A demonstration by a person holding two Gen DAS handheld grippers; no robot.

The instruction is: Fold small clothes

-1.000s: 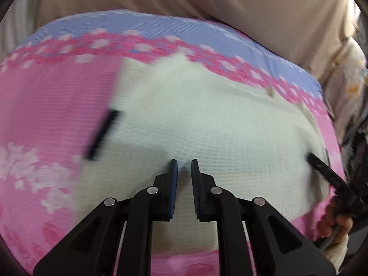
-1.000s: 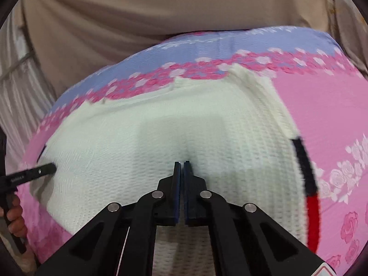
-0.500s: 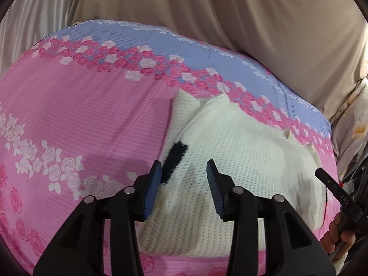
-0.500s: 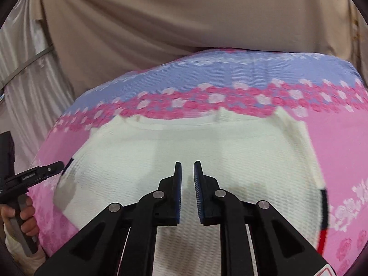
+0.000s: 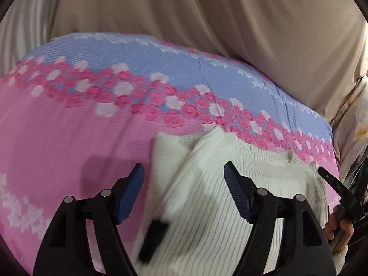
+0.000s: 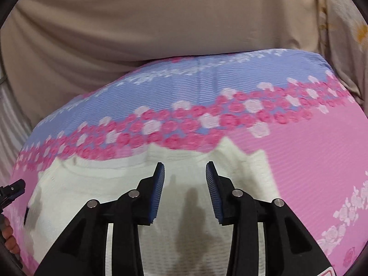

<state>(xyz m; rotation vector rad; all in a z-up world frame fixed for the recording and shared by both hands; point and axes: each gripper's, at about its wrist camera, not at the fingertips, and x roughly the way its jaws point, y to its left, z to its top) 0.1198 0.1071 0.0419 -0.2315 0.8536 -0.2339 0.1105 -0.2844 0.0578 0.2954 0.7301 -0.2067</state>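
Note:
A cream knit sweater [image 5: 207,197] lies folded flat on the pink floral bedsheet [image 5: 69,142]. A black cuff band [image 5: 154,237] shows at its near left edge. My left gripper [image 5: 184,172] is open and empty, above the sweater's left part. My right gripper [image 6: 185,168] is open and empty, above the sweater [image 6: 92,197] near its far edge. The right gripper's tip also shows at the right edge of the left wrist view [image 5: 333,184], held by a hand.
The sheet has a band of pink and white roses [image 6: 195,122] and a blue strip [image 6: 184,78] at the far side. A beige curtain [image 5: 207,23] hangs behind the bed. The left gripper's tip shows in the right wrist view [image 6: 11,191].
Both grippers have opened wide and lifted back from the sweater. The right one was shut a second ago. The sweater now lies free on the sheet.

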